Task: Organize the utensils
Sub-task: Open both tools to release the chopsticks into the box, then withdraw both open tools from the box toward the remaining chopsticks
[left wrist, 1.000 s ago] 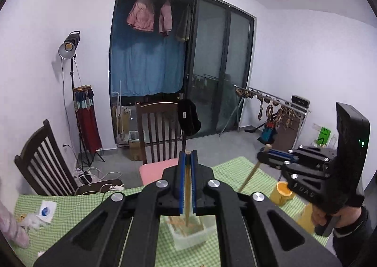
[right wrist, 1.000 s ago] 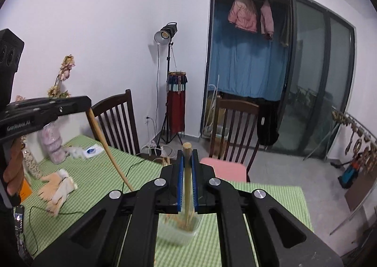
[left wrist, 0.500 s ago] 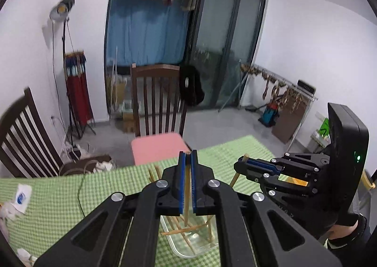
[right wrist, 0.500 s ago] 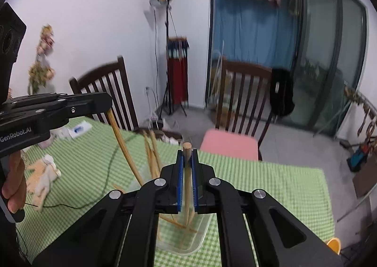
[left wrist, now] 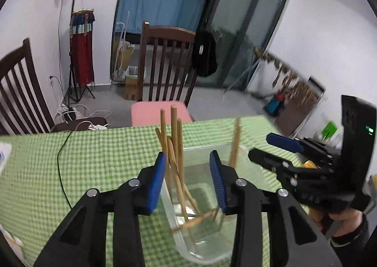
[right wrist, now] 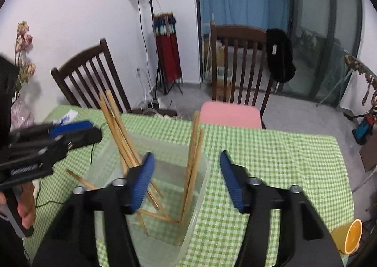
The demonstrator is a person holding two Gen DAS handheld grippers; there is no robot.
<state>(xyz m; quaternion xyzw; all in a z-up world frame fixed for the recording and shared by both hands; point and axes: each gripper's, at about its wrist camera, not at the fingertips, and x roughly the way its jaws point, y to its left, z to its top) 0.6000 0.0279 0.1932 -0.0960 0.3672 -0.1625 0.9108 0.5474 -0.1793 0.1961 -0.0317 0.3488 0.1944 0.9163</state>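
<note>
Both the left gripper (left wrist: 187,179) and right gripper (right wrist: 187,178) hang with jaws apart and empty over the clear container (right wrist: 200,186), where the chopsticks (right wrist: 192,160) lean toward 12 o'clock, so the drop-off step looks done and the next move calls for fetching more utensils.

chopsticks (right wrist: 122,135) lean across container (right wrist: 202,186) mouth | cloth (right wrist: 271,160) rt side free

black tongs (left wrist: 187,177) with ribbed blue pads (right wrist: 143,181), silver screws, a green indicator light.
</note>
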